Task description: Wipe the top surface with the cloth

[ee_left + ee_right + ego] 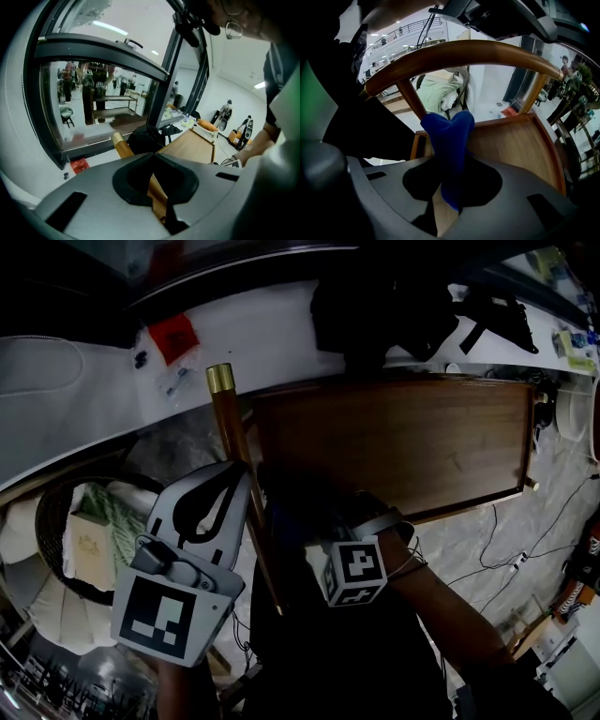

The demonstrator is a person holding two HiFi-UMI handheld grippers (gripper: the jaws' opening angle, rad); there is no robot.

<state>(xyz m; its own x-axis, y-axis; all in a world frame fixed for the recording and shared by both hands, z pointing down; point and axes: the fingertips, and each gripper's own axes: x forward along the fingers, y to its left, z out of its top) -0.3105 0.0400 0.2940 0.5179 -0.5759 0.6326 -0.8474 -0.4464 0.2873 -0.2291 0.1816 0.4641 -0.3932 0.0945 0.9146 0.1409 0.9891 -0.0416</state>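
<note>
The wooden top (403,442) with a raised rim lies ahead of me, seen also in the right gripper view (511,145). My right gripper (451,168) is shut on a blue cloth (450,140) that sticks up past its jaws, near the top's left end. In the head view only its marker cube (356,570) shows clearly. My left gripper (239,472) has its jaw tips together. A wooden pole with a brass cap (234,442) runs right alongside and under the left gripper (152,157). I cannot tell if the two touch.
A curved wooden rail (459,51) on posts arches over the top's left end. A wicker basket (47,512) holding green and white fabric sits at the left. A black bag (375,310) rests on the white ledge behind. Cables (506,559) trail across the floor at the right.
</note>
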